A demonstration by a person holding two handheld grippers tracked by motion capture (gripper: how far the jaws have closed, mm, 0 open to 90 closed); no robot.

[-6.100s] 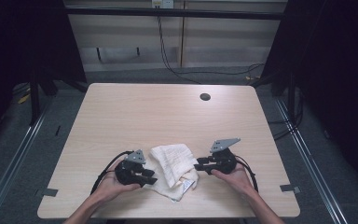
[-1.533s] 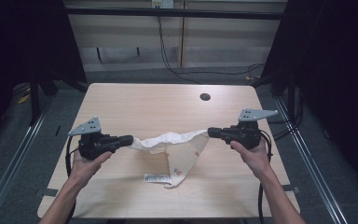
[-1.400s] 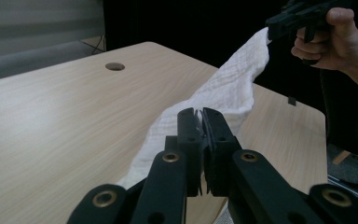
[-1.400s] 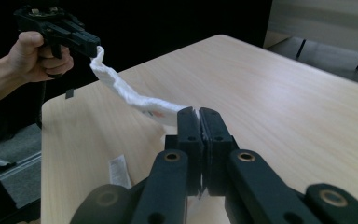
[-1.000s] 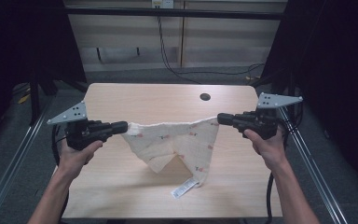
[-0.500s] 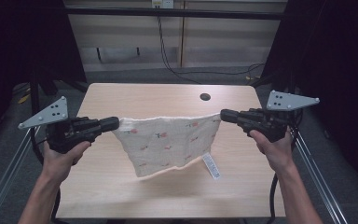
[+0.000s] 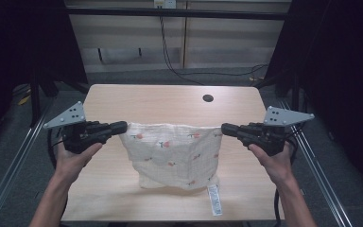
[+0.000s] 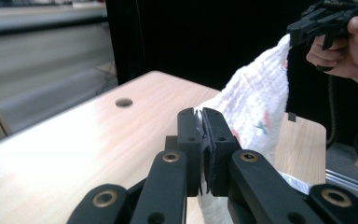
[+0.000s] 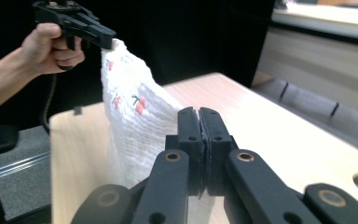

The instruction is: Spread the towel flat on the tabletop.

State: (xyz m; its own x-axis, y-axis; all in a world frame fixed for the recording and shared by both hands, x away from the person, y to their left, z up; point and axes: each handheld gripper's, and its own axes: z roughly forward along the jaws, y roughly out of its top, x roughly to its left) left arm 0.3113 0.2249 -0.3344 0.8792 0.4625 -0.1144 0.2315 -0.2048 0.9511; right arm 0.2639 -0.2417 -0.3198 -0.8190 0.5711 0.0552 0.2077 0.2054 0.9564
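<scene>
Both hands level and wide apart, left tongs [image 7: 124, 126] and right tongs [image 7: 224, 128] each clamped on the cloth's [image 7: 175, 153] top corners.

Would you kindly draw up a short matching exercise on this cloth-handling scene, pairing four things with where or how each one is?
Things:
1. left gripper
2. right gripper
3. label
4. round hole

Places or states:
A. in the tabletop, near the far edge
B. hanging below the cloth's lower right corner
C. shut on the cloth's upper right corner
D. shut on the cloth's upper left corner

Pairs: 1-D, 2-C, 3-B, 4-A
</scene>
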